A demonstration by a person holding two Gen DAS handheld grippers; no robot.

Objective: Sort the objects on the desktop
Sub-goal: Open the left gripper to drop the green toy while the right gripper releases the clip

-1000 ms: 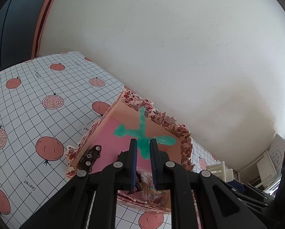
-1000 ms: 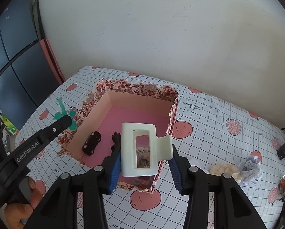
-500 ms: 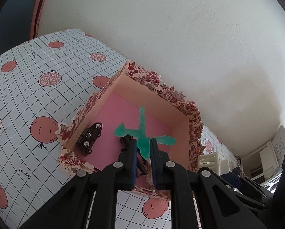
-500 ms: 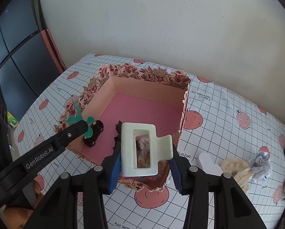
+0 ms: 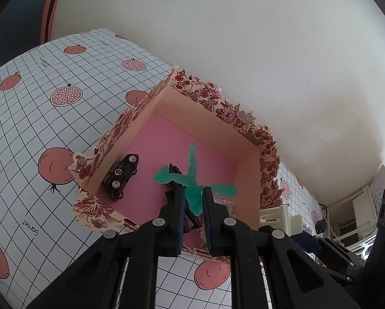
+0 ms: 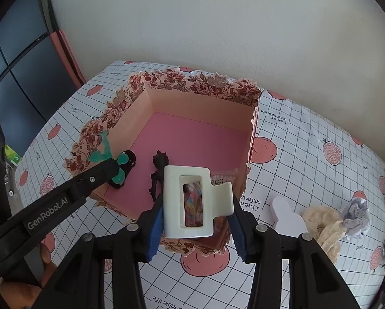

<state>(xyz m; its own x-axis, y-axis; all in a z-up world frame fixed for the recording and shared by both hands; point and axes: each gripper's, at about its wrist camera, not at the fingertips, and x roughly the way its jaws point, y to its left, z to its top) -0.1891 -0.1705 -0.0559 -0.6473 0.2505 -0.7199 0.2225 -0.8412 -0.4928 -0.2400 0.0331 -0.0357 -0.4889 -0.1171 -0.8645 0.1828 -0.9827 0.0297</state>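
Note:
A cardboard box (image 5: 200, 97) (image 6: 192, 82) with a floral rim and a pink floor stands on the tablecloth. Inside it lie a black toy car (image 5: 120, 175) and a black spiky figure (image 6: 159, 172). My left gripper (image 5: 193, 198) (image 6: 103, 171) is shut on a green rubbery figure (image 5: 192, 172) (image 6: 105, 152), which hangs over the box's inside near the car. My right gripper (image 6: 196, 206) is shut on a cream hair claw clip (image 6: 174, 200) (image 5: 280, 213), held above the box's near wall. Through the clip's window I see something colourful in the box.
The checked tablecloth (image 6: 308, 139) carries pomegranate prints. Right of the box lie a pale lilac flat piece (image 6: 287, 213), a beige fluffy lump (image 6: 323, 221) and crumpled paper (image 6: 354, 213). A white wall runs behind the table; dark cabinet doors (image 6: 19, 72) stand at the left.
Both grippers have sunk toward the box and tilted down. The green figure now hangs over the box floor, and the clip sits lower over the near wall. Neither grip has altered.

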